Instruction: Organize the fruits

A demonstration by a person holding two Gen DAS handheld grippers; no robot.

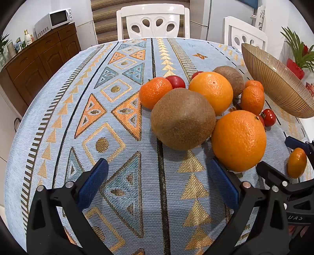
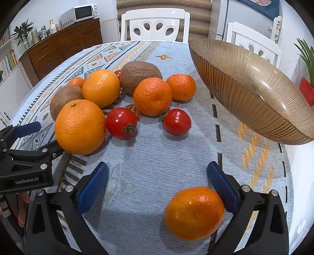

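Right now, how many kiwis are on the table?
2. One kiwi lies at the back of the pile; the other kiwi sits at its left edge behind the near orange. More could be hidden.

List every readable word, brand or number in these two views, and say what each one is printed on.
"GenRobot.AI": white print on the black body of the left gripper, seen from the right wrist view.
"UAS": partial white letters on the black body of the right gripper, cut off at the frame edge.
Bottle labels and book spines: too small to read.
Microwave: no legible marking.
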